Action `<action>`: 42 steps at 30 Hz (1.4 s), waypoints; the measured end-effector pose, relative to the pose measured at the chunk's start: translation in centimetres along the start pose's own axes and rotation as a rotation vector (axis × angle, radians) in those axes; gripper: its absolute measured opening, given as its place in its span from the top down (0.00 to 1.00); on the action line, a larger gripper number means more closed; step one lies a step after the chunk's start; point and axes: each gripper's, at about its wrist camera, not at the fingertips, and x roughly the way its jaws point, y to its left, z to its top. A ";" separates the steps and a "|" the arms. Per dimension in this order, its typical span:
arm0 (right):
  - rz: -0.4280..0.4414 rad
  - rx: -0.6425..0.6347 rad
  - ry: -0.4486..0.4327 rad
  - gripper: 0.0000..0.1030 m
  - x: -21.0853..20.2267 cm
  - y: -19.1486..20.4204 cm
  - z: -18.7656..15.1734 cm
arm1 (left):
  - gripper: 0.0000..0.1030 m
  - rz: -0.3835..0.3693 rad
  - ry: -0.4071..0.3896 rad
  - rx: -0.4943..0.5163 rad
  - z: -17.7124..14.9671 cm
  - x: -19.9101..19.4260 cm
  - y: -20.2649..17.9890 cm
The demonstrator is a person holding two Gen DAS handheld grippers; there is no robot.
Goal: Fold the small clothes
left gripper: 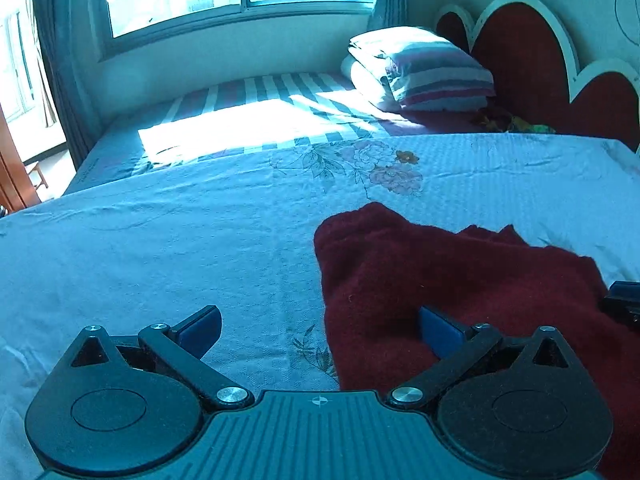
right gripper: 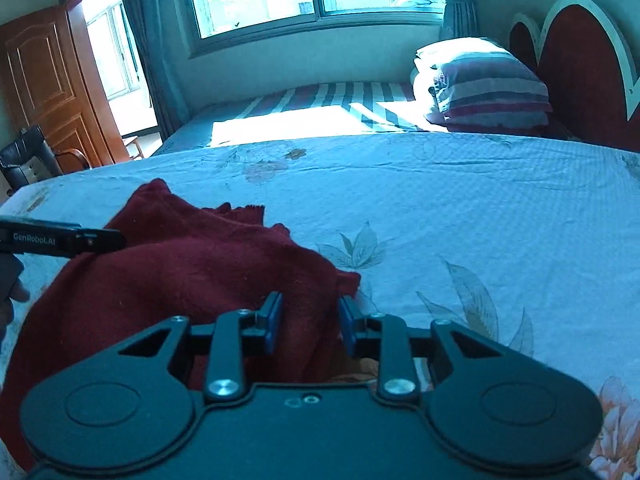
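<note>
A dark red knitted garment (left gripper: pixel 460 280) lies crumpled on the light blue floral bedspread (left gripper: pixel 180 248). My left gripper (left gripper: pixel 320 328) is wide open low over the garment's left edge; its right finger rests on the cloth, its left finger is over bare bedspread. In the right wrist view the garment (right gripper: pixel 192 264) fills the lower left. My right gripper (right gripper: pixel 310 320) is partly open, with the garment's right edge lying between its blue pads (right gripper: pixel 274 322), not pinched. The left gripper's side (right gripper: pixel 64 238) shows at the left edge.
Striped pillows (left gripper: pixel 428 68) and a red heart-shaped headboard (left gripper: pixel 528 52) are at the far right. A striped sheet in sunlight (left gripper: pixel 256 120) lies beyond the bedspread under the window. A wooden door (right gripper: pixel 48 80) and a dark chair (right gripper: pixel 28 156) stand at the left.
</note>
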 end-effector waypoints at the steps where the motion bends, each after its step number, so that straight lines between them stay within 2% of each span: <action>1: 0.007 -0.003 -0.001 0.67 0.1 -0.2 -0.1 | 0.00 -0.012 0.014 -0.025 0.8 0.0 0.2; 3: 0.018 0.024 -0.004 0.70 -0.3 -0.5 0.7 | 0.00 -0.015 -0.069 -0.019 1.8 -1.4 0.5; 5: 0.051 0.040 -0.091 0.71 -1.7 -0.4 2.2 | 0.00 0.026 -0.092 -0.030 2.8 -1.5 1.3; 8: 0.075 -0.044 -0.093 0.74 -1.0 1.2 4.2 | 0.00 0.034 -0.065 -0.081 3.0 -0.5 3.0; 10: 0.106 -0.141 -0.056 0.68 0.5 2.8 4.8 | 0.00 0.006 -0.038 -0.082 2.7 0.5 3.3; 12: 0.028 -0.269 0.000 0.70 2.3 4.2 4.2 | 0.00 -0.004 0.026 -0.049 2.2 2.8 2.9; 13: -0.004 -0.290 0.039 0.70 3.2 4.2 3.7 | 0.00 0.009 0.056 -0.042 1.9 4.0 2.7; 15: -0.042 -0.235 0.034 0.68 3.6 2.9 3.2 | 0.00 -0.002 0.050 -0.072 1.5 4.9 2.9; 17: -0.033 -0.180 0.044 0.68 3.6 2.1 3.3 | 0.00 0.007 0.073 -0.075 1.9 4.9 3.1; 19: -0.044 -0.202 0.048 0.69 3.3 2.5 3.5 | 0.00 0.030 0.049 -0.037 2.2 2.9 2.7; 21: -0.037 -0.209 0.032 0.71 1.9 2.9 3.9 | 0.00 0.010 0.025 -0.029 1.9 0.7 2.5; 24: -0.018 -0.198 -0.029 0.63 -1.0 3.5 3.9 | 0.00 -0.016 0.024 -0.018 0.7 -0.5 2.1; 26: -0.008 -0.204 0.011 0.61 -0.5 3.8 3.2 | 0.00 0.007 0.031 -0.002 -0.3 0.6 1.6; 27: -0.030 -0.219 0.076 0.61 0.9 3.9 2.6 | 0.00 0.008 0.024 -0.020 -0.5 0.6 1.6; 31: -0.022 -0.142 0.073 0.59 1.2 3.3 2.5 | 0.00 0.027 0.022 0.007 0.0 -0.5 1.4; 36: -0.021 -0.131 0.029 0.60 -1.6 3.9 2.7 | 0.00 -0.011 -0.013 -0.040 -0.4 -3.8 1.8; 39: -0.010 -0.120 -0.028 0.59 -3.8 4.5 2.2 | 0.00 -0.040 -0.001 -0.017 -2.1 -4.3 0.9; 40: -0.007 -0.122 -0.015 0.59 -3.6 4.7 1.8 | 0.00 -0.029 0.010 0.005 -2.8 -3.7 0.4; 42: -0.035 -0.153 0.091 0.58 -1.2 5.2 0.4 | 0.00 -0.029 -0.010 0.004 -3.4 -3.4 0.4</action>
